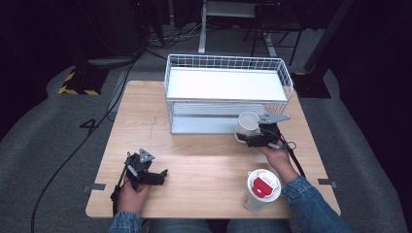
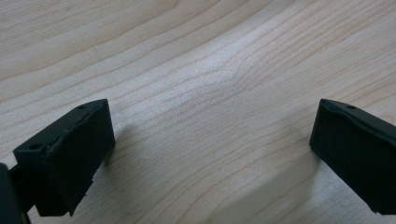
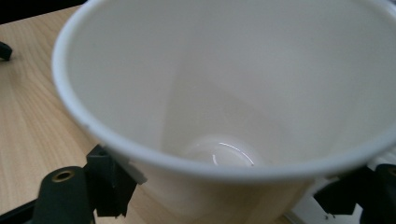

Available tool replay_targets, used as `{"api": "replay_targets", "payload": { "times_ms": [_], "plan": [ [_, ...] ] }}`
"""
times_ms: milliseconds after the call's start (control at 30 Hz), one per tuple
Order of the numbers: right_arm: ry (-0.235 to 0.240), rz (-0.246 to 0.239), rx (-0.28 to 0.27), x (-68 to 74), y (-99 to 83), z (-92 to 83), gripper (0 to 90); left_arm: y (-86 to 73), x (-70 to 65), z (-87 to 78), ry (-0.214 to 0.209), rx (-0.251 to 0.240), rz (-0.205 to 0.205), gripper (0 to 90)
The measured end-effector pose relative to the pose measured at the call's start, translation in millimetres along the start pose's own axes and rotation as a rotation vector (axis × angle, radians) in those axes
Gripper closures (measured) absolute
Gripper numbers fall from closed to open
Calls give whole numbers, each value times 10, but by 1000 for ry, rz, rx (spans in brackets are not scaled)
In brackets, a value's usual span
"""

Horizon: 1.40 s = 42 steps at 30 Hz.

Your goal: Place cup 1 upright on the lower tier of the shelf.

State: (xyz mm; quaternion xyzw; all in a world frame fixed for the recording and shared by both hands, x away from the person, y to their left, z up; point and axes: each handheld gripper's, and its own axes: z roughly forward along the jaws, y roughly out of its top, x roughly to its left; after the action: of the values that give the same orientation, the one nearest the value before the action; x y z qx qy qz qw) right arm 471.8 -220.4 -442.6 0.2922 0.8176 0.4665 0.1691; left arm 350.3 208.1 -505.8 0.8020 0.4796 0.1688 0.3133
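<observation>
In the right tongs (image 1: 252,139), the white cup (image 1: 247,124) stands mouth-up.

Your right claw (image 1: 256,140) is black and the cup (image 1: 247,124) in it plain white — as is the wire basket (image 1: 228,92) at the far edge. The counter (image 1: 204,165) is pale wood grain; near its right front corner, the white lidded cup (image 1: 261,189) has a red tab.

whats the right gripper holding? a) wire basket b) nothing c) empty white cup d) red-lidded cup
c: the right gripper is shut on the empty white cup, jaws on either side of its wall, with bare wood between the left gripper's open jaws.
</observation>
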Motion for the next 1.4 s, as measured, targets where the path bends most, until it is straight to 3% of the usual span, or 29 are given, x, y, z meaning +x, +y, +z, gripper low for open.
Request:
{"api": "replay_targets", "payload": {
  "times_ms": [467,1400],
  "plan": [
    [-136,53,6,-134,47,135,222,0,0,0,0,0,0,4],
    [-243,108,8,-253,39,481,221,-1,-1,2,1,-2,0,4]
  ]
}}
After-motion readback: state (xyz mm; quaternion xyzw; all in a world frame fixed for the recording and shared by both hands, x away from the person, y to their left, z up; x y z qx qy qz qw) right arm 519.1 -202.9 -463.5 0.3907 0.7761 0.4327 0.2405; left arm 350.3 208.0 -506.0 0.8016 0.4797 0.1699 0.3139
